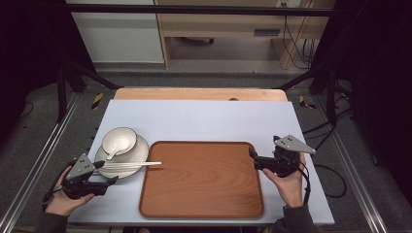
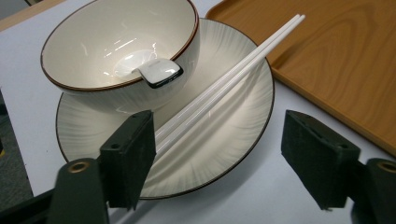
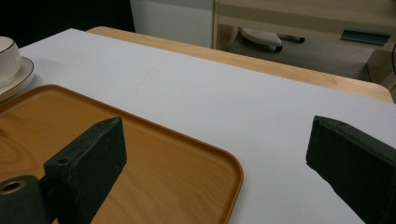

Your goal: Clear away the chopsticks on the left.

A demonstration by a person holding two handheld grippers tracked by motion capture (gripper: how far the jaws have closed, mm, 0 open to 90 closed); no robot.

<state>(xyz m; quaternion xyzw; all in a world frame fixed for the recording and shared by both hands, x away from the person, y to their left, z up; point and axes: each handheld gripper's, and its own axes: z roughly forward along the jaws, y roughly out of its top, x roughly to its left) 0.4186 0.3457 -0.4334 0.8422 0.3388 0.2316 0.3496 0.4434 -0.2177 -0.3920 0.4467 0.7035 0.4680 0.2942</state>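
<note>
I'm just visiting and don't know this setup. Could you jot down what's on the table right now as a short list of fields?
surface: pale table top
tray: brown wooden tray, nothing on it
plate: cream plate, left of the tray
bowl: bowl on the plate, spoon inside
chopsticks: white pair lying across the plate, tips reaching over the tray edge
left gripper: jaws open, near the plate
right gripper: jaws open, at the tray's right edge

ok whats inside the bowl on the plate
A white spoon lies in the bowl, its handle end resting over the rim. Otherwise the bowl looks empty. The spoon covers a little of the bottom, and the bowl hides the plate beneath it.
</note>
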